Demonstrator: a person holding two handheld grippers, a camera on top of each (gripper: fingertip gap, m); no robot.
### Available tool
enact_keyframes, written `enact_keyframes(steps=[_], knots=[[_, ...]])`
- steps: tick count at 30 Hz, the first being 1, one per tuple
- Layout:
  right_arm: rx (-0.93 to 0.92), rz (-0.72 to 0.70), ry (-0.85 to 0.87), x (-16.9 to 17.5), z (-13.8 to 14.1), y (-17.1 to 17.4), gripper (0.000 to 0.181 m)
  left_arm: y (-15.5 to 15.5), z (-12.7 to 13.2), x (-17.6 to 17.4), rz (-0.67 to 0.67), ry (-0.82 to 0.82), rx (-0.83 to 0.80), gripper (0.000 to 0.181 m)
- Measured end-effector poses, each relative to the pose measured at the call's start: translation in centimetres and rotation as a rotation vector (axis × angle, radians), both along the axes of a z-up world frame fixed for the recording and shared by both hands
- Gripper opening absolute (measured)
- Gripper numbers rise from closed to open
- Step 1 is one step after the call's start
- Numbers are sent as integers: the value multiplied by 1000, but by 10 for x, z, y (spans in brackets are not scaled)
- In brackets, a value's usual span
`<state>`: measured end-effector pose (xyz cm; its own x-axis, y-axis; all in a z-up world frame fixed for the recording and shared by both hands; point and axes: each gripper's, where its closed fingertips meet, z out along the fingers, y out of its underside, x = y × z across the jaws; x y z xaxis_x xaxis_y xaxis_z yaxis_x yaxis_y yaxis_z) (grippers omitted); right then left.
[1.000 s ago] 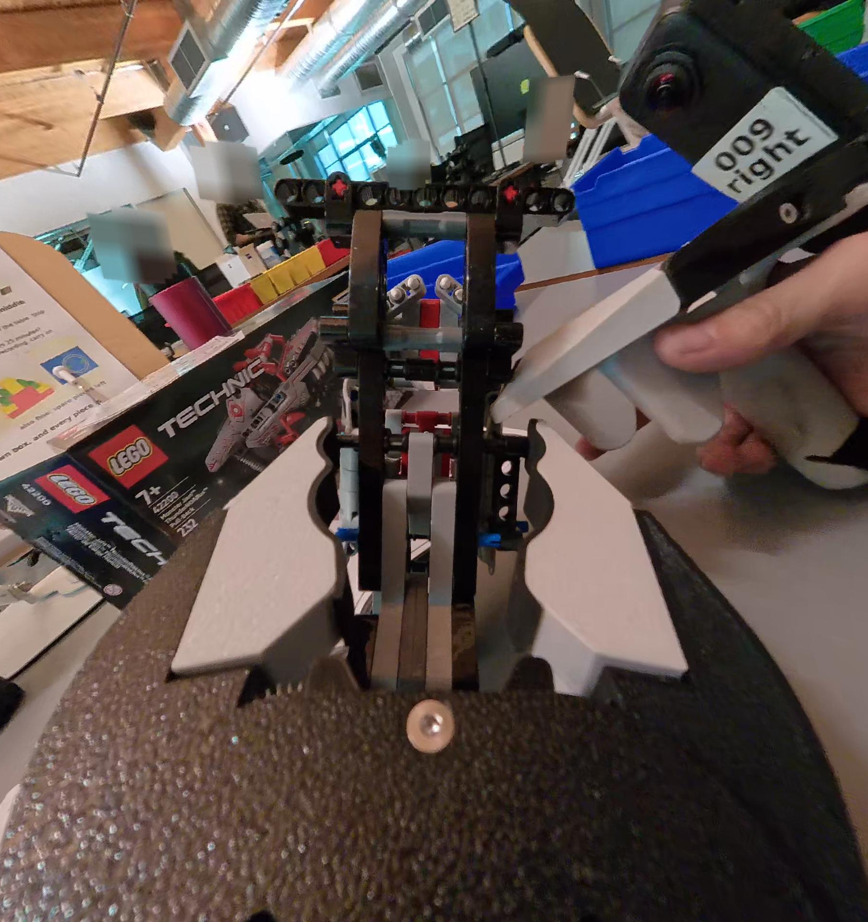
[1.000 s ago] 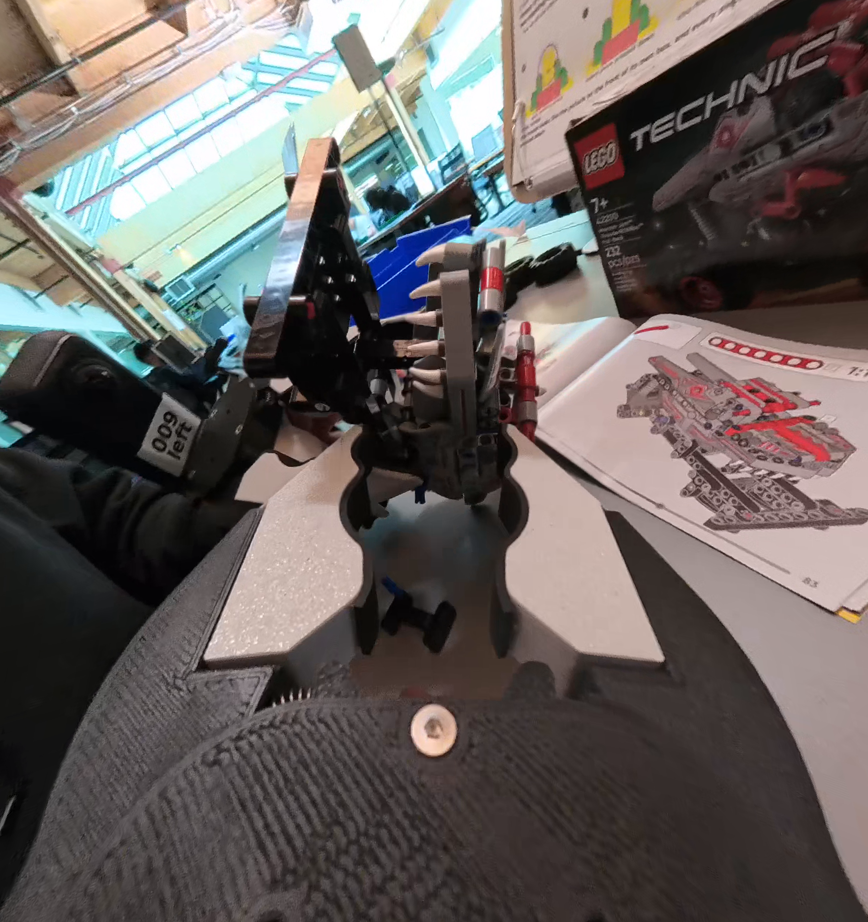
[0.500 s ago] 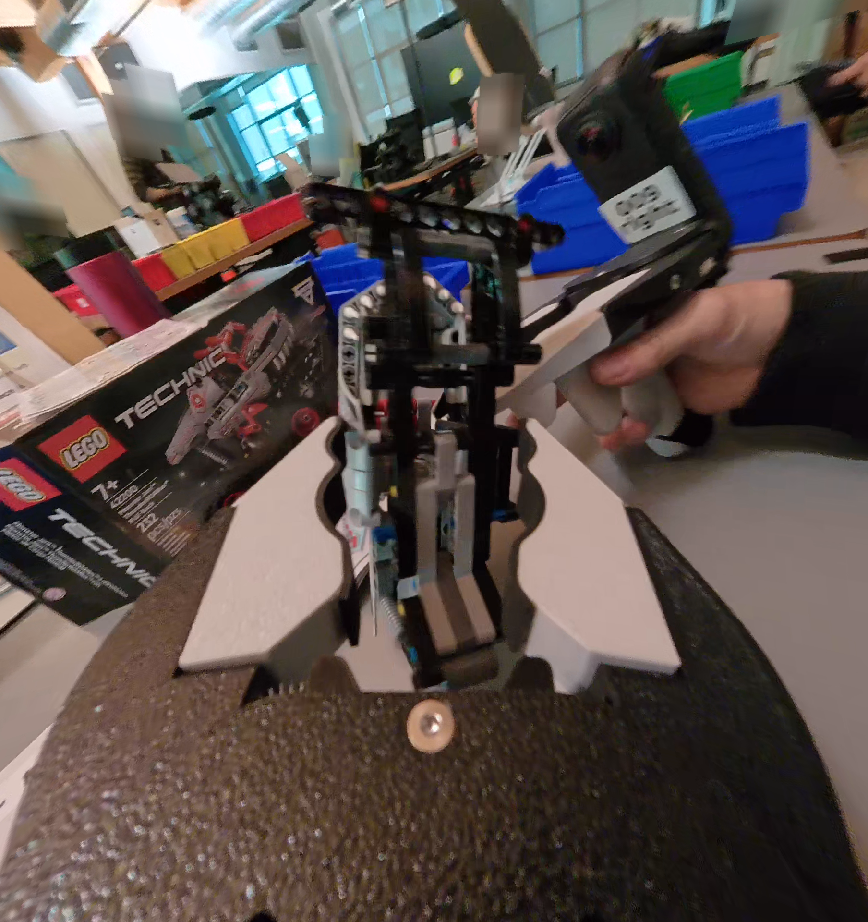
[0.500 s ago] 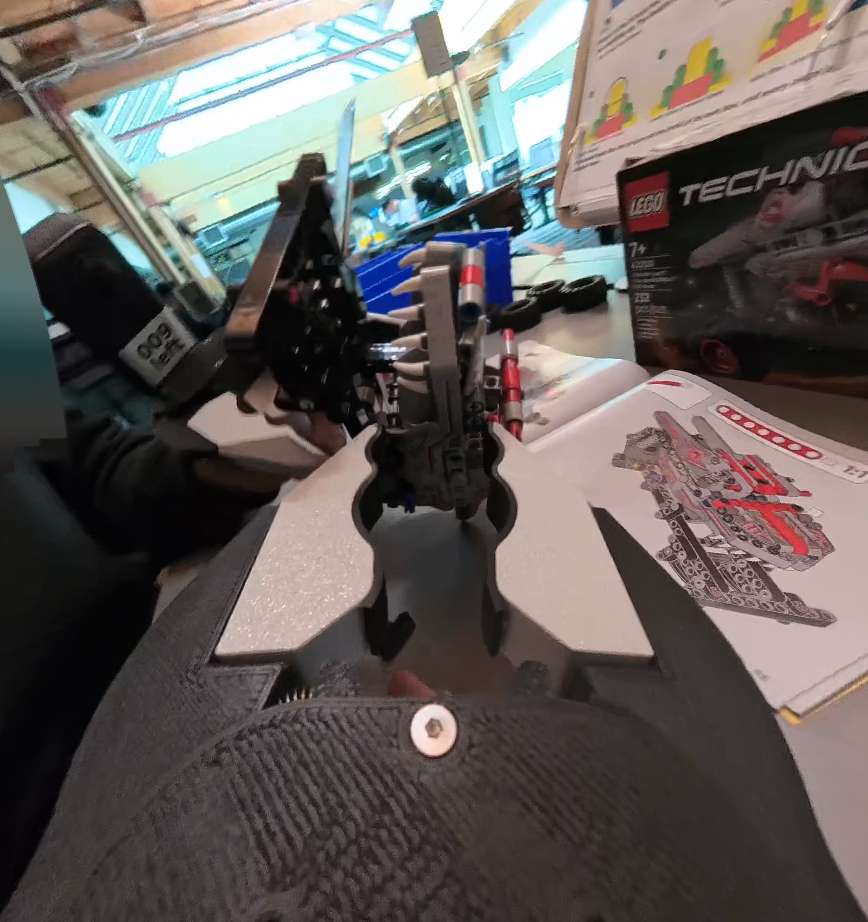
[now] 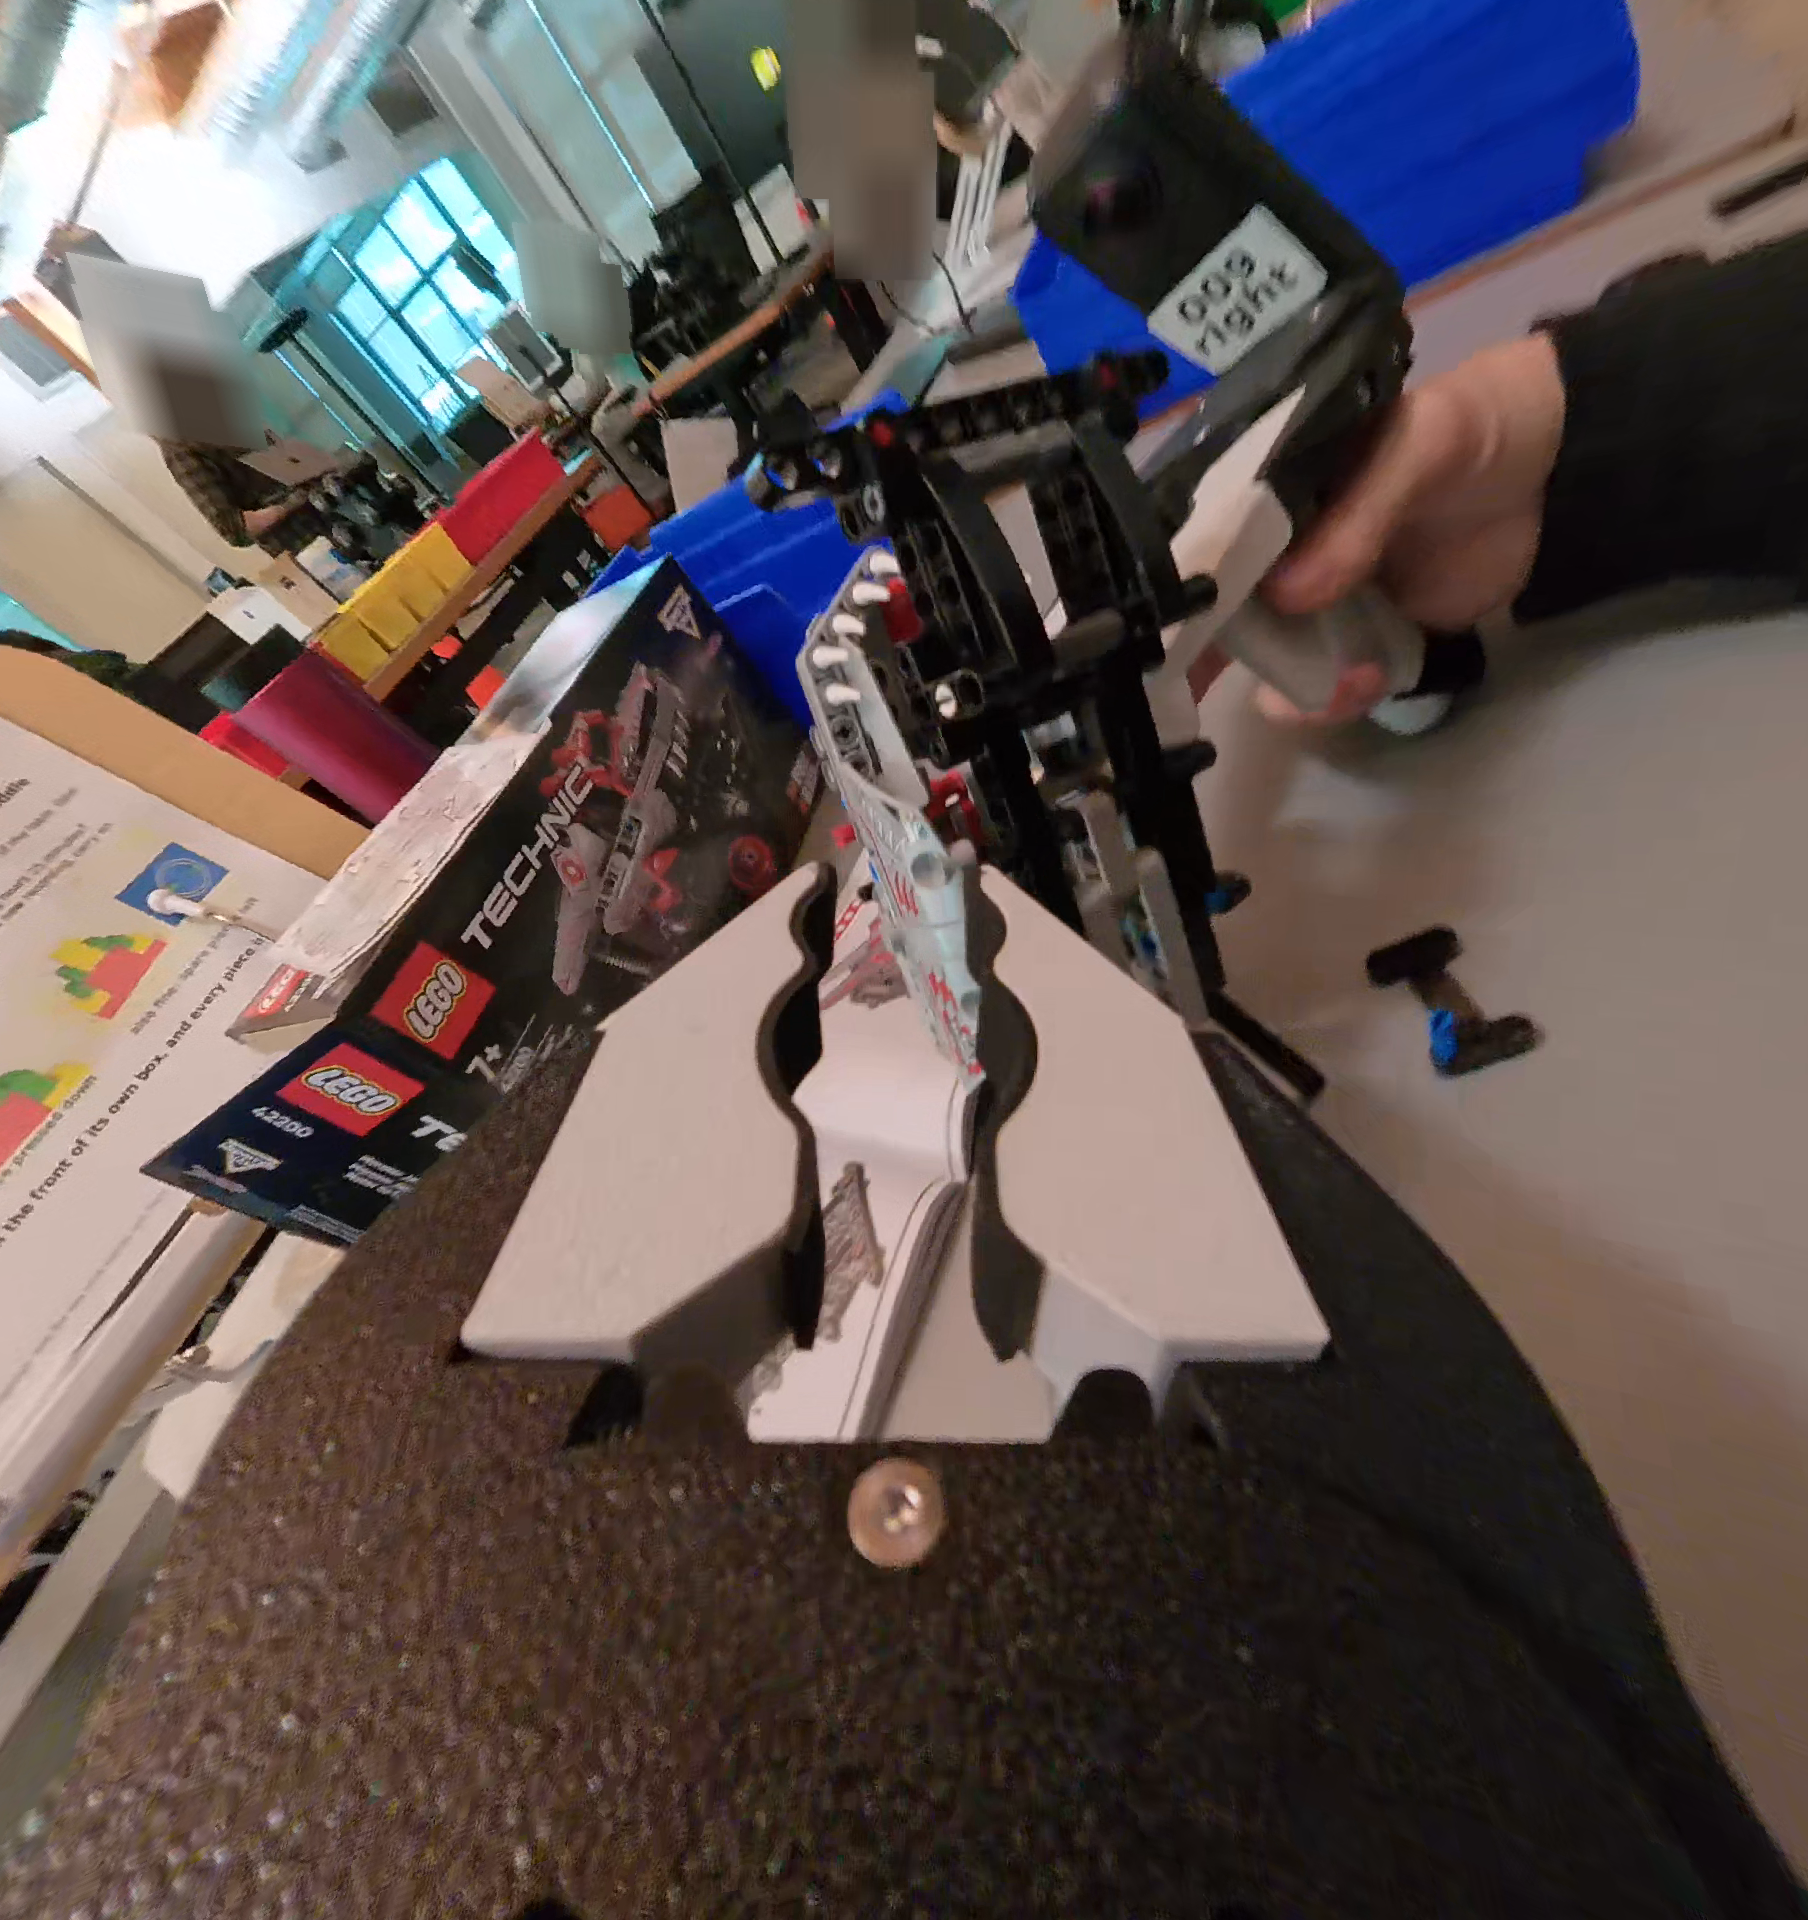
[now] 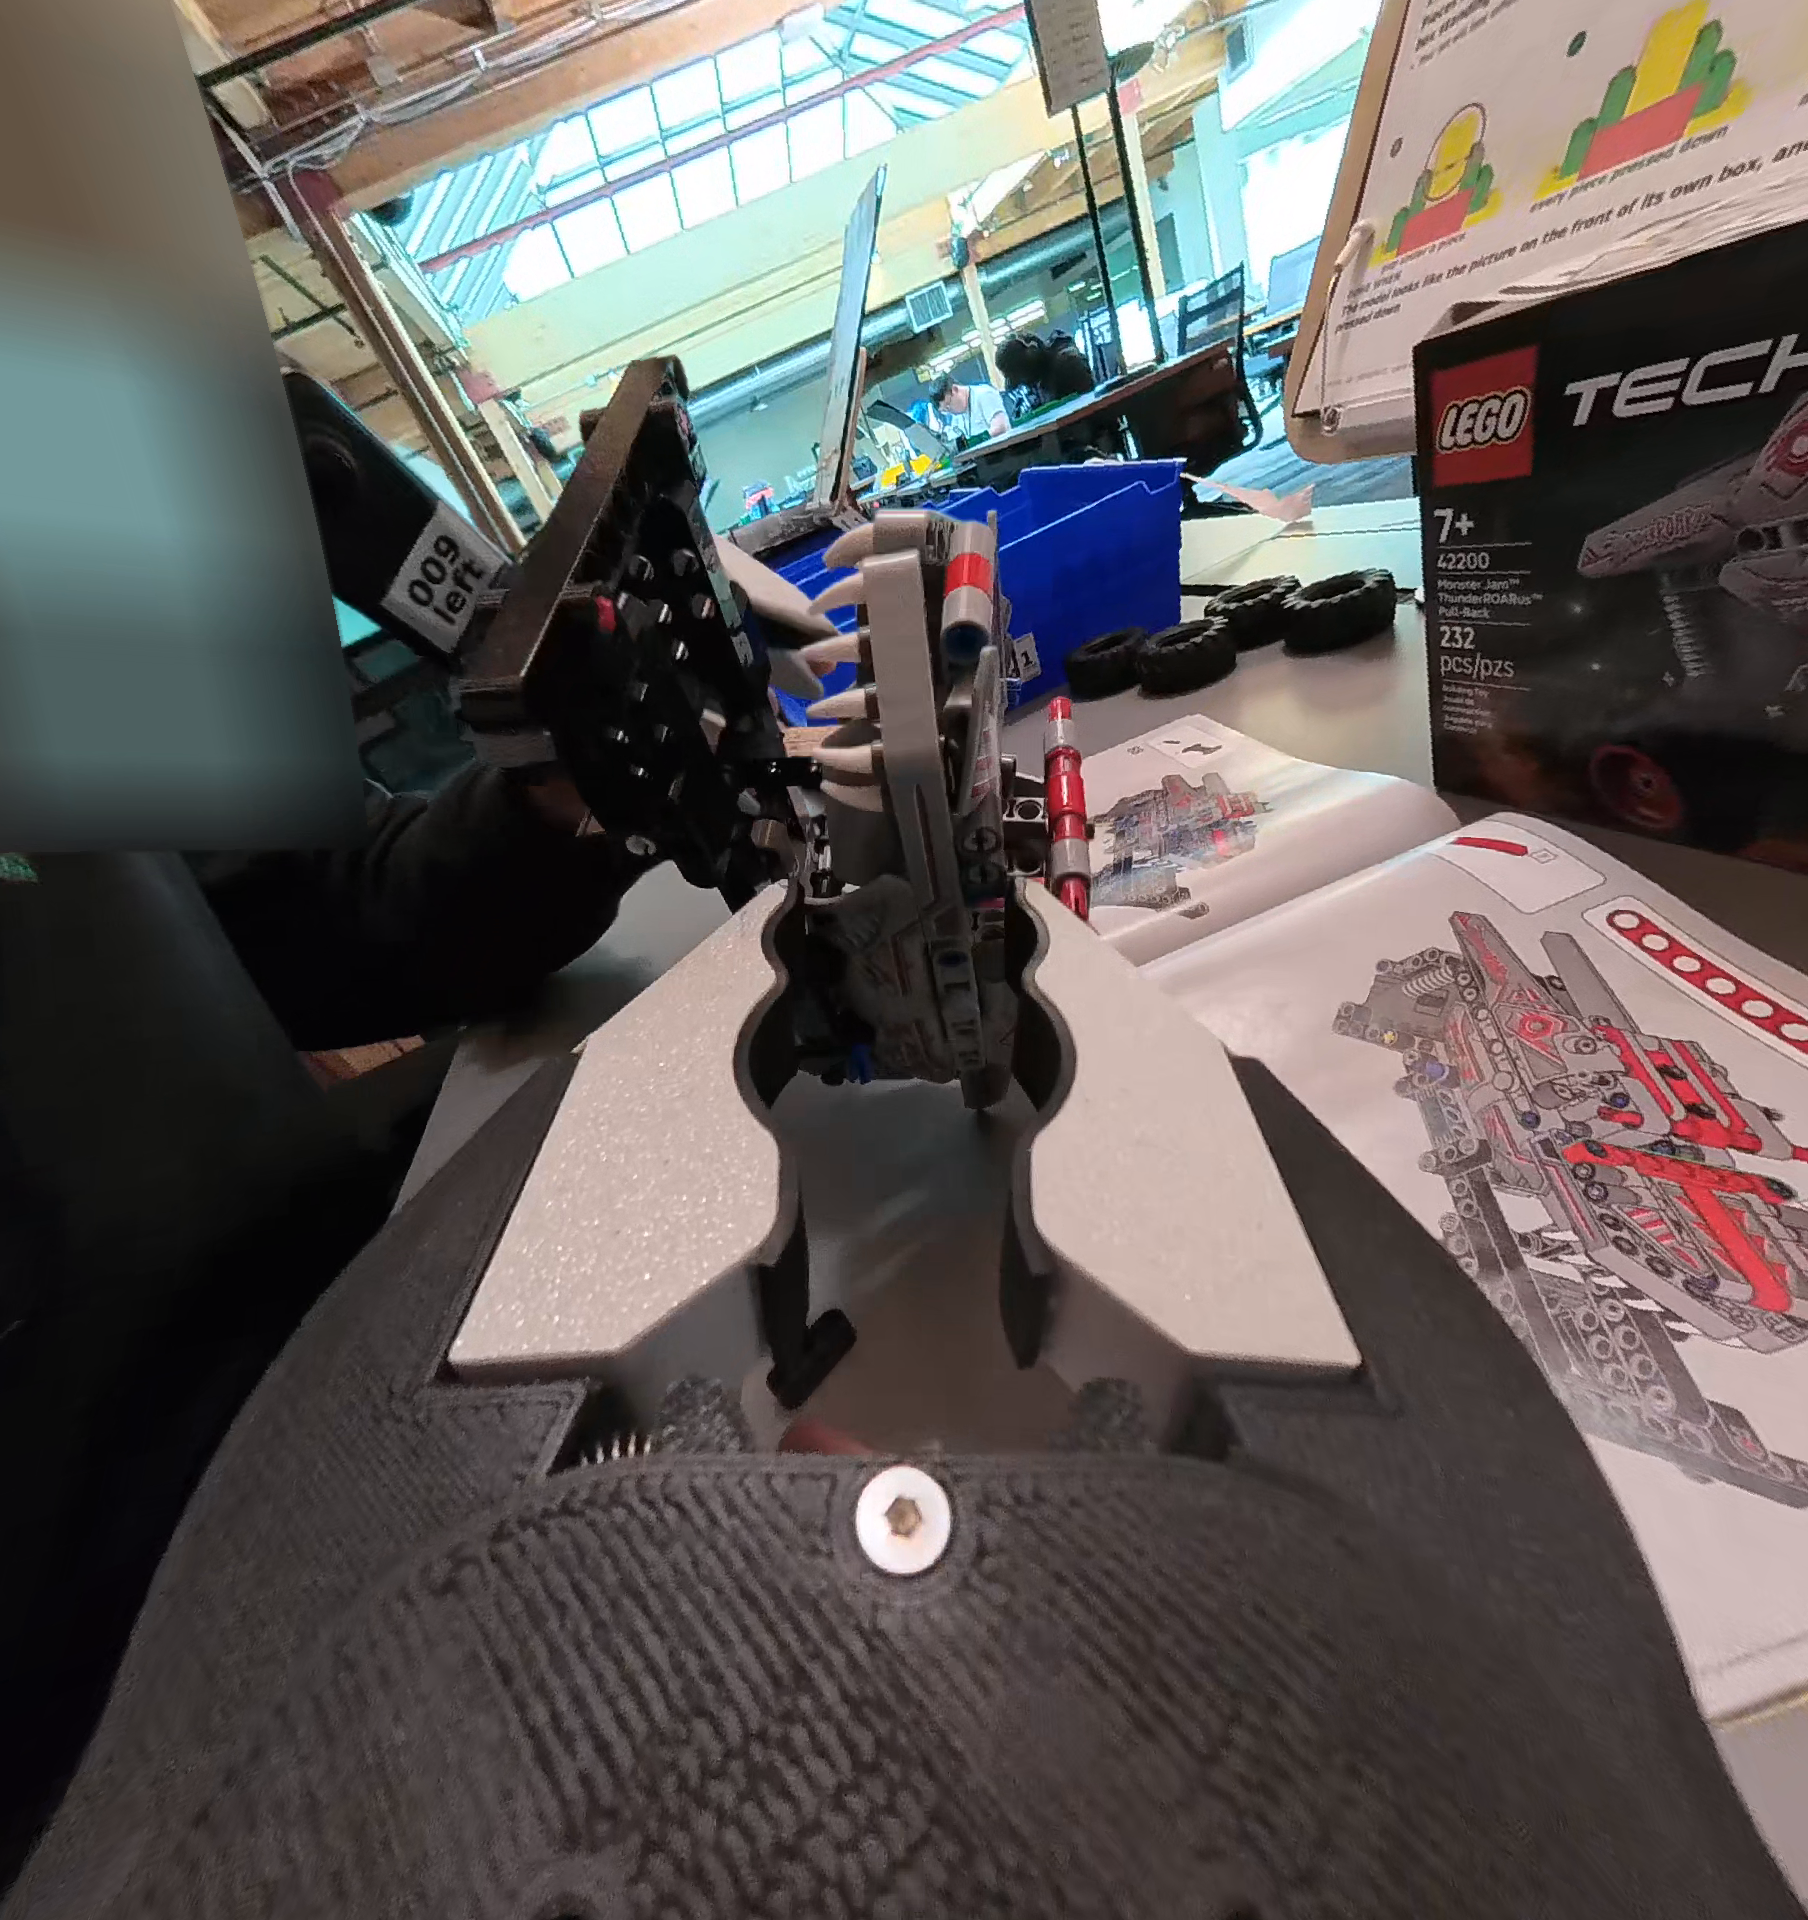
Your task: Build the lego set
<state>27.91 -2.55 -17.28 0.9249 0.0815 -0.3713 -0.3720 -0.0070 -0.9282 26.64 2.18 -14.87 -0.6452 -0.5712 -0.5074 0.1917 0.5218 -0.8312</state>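
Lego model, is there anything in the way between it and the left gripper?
Nothing visible. The lego model has its grey toothed panel right at the left gripper, with nothing else between them; whether the fingers touch it I cannot tell. The right gripper is shut on the model.

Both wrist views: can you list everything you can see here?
Lego model: one, black, grey and red, held in the air
Lego box: one, black, behind the booklet
Instruction booklet: one, white, open on the table
Tyres: about four, black, beside the bin
Blue bin: one, behind the model
Loose piece: one, black and blue, on the table
Table: one, grey
Left gripper: grey fingers, at the model's grey panel
Right gripper: grey fingers, shut on the model
Hand: one, holding the right gripper
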Motion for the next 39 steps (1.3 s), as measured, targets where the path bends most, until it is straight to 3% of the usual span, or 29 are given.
enact_keyframes(steps=[3, 8, 11, 18, 20, 23, 25, 31, 39], knots=[[19, -14, 12, 1, 2, 3, 37, 3, -6, 2, -54, 1, 62, 22], [15, -33, 13, 1, 2, 5, 37, 0, -12, 1, -135, 44, 24, 25], [10, -64, 8, 2, 3, 6, 37, -2, -14, -4, -155, 93, 16, 8], [11, -97, -22, -2, 5, 8, 37, 10, -12, 2, -82, 190, -91, 35], [6, -103, -21, -2, 4, 8, 37, 11, -10, -2, -110, 206, -110, 55], [15, -115, 3, 1, 4, 8, 37, 4, -10, -7, -135, 270, -178, 70], [20, -131, 11, 2, 5, 11, 37, -4, -16, -6, -100, 267, -154, 82], [19, -251, 47, 4, 7, 15, 37, -13, -24, 10, 170, 232, -201, 77], [-13, -348, 56, 0, 6, 13, 37, -24, -26, 12, 247, 136, -217, 73]])
